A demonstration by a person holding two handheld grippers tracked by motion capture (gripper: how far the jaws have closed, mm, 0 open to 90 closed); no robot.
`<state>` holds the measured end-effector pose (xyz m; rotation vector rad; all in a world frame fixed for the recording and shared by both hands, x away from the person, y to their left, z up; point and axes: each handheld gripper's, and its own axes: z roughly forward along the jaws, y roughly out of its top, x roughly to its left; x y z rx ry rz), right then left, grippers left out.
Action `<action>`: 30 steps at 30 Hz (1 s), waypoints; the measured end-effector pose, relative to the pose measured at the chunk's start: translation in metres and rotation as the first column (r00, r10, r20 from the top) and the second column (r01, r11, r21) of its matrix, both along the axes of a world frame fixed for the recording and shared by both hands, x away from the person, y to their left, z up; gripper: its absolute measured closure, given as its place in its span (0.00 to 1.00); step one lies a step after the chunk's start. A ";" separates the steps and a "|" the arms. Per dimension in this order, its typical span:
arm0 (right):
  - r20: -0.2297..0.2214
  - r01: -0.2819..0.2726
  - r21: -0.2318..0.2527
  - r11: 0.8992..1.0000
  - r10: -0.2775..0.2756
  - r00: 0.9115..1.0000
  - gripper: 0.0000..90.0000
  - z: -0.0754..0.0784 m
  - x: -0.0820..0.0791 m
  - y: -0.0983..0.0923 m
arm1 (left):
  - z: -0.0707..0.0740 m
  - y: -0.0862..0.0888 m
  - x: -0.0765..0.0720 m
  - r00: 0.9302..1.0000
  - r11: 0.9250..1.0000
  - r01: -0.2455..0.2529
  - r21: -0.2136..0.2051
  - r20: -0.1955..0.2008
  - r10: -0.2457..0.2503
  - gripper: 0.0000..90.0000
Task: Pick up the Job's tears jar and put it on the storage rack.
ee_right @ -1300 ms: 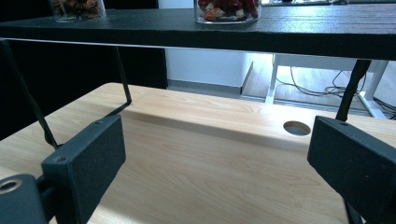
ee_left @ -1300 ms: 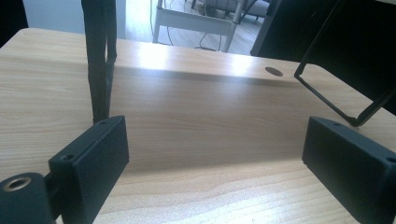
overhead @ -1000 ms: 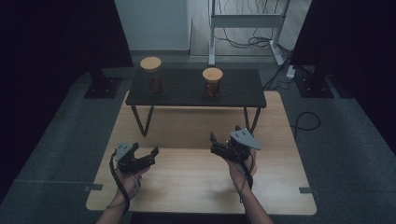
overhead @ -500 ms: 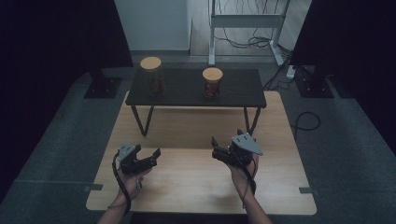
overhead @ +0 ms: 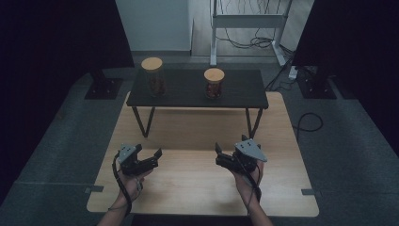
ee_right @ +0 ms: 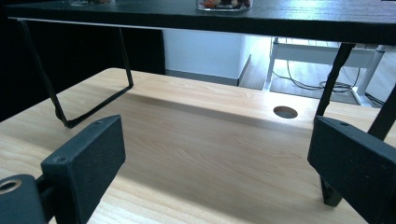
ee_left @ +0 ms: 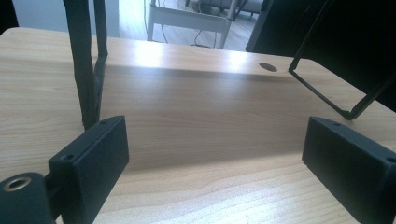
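Two jars with pale round lids stand on the black shelf (overhead: 235, 92) at the far side of the wooden table (overhead: 197, 188), the left jar (overhead: 153, 77) well apart from the right jar (overhead: 214, 84), each with dark contents I cannot make out. The shelf rests on thin black wire legs. Nearer, over the bare tabletop, the left gripper (overhead: 153, 157) sits in the person's left hand and the right gripper (overhead: 218, 154) in the right hand, well apart from each other and from the jars. Both point towards the shelf. Each has its jaws spread wide with nothing between them, only bare wood beyond. A round cable hole (ee_right: 285, 112) sits in the tabletop under the shelf.
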<state>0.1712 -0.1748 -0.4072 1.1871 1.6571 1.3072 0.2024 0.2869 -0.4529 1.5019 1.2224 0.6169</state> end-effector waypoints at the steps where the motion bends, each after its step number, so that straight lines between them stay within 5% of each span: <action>1: -0.002 0.002 -0.002 1.000 -0.002 1.000 0.04 0.000 -0.001 0.000 | 0.000 0.000 0.000 1.000 1.000 0.001 0.001 -0.001 -0.001 0.08; 30: -0.049 0.040 -0.037 0.999 -0.042 0.998 0.03 -0.004 -0.016 -0.011 | 0.000 0.000 0.001 1.000 1.000 0.003 0.002 -0.003 -0.003 0.08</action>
